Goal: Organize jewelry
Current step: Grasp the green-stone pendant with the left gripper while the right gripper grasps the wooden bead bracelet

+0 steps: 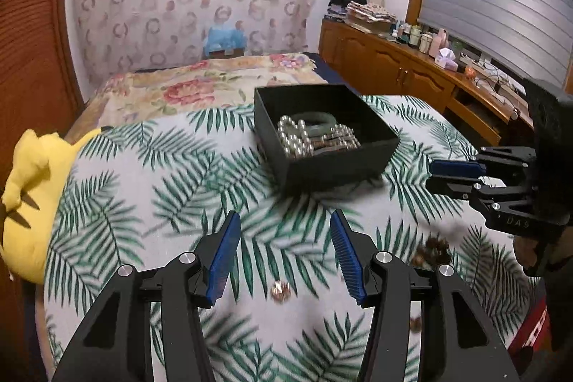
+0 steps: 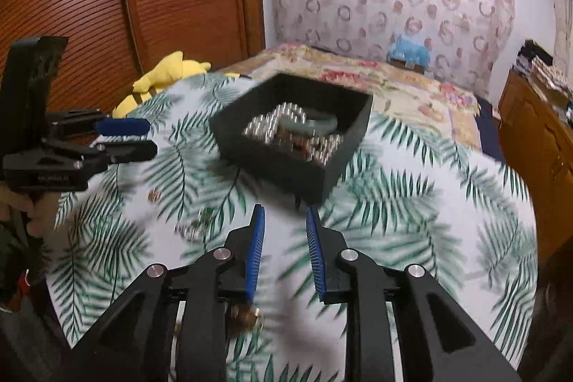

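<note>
1. Two views. Left wrist: left gripper (image 1: 283,221) wide open, empty, above the leaf-print cloth (image 1: 150,174); a small gold piece (image 1: 280,289) below; black box (image 1: 324,135) with silver beads (image 1: 297,135) and green bangle (image 1: 315,126) ahead; brown cluster (image 1: 431,249) beside right gripper (image 1: 435,176).
2. Right wrist: right gripper (image 2: 284,213) half open, empty; gold piece (image 2: 247,319) partly hidden beneath its fingers; blurred silver-green bits (image 2: 195,226) left; yellow plush (image 2: 161,77) beyond.

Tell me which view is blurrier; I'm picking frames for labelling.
Right wrist view: heavy motion smear on the black box and leaf-print cloth. Left wrist view: box fairly crisp, the small pieces near its fingers smeared. Both bend at the fisheye edges.
</note>
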`<state>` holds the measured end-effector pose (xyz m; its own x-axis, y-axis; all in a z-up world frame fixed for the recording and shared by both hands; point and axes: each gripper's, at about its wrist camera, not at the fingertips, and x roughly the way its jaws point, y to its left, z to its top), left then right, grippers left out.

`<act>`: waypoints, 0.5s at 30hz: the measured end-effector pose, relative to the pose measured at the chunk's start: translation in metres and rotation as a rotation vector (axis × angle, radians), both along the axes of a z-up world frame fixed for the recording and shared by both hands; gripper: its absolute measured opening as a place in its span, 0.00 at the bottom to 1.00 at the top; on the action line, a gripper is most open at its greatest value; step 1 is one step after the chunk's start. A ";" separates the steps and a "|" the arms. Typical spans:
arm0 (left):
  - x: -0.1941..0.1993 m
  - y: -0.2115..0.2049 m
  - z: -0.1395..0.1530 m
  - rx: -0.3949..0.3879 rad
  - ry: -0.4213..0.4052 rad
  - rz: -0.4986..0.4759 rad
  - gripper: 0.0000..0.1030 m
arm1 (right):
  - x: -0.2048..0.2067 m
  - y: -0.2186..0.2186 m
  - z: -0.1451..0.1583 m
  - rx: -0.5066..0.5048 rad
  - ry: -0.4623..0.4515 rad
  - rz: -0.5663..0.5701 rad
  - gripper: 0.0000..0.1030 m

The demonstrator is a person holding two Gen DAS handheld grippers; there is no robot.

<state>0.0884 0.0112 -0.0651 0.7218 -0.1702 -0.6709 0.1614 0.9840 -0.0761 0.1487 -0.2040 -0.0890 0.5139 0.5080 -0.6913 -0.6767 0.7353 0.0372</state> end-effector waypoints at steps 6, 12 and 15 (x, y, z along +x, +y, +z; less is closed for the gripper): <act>-0.023 -0.001 -0.012 -0.007 0.010 0.005 0.50 | -0.023 -0.008 -0.018 -0.005 0.046 0.000 0.25; -0.037 -0.004 -0.020 -0.012 0.032 -0.002 0.51 | -0.032 -0.002 -0.034 -0.035 0.081 -0.002 0.25; -0.041 -0.008 -0.025 -0.015 0.045 -0.012 0.51 | -0.026 -0.002 -0.038 -0.020 0.115 -0.012 0.25</act>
<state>0.0478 0.0034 -0.0905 0.6890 -0.1888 -0.6997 0.1695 0.9807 -0.0978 0.1223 -0.2059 -0.1268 0.4361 0.4879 -0.7561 -0.6602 0.7445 0.0996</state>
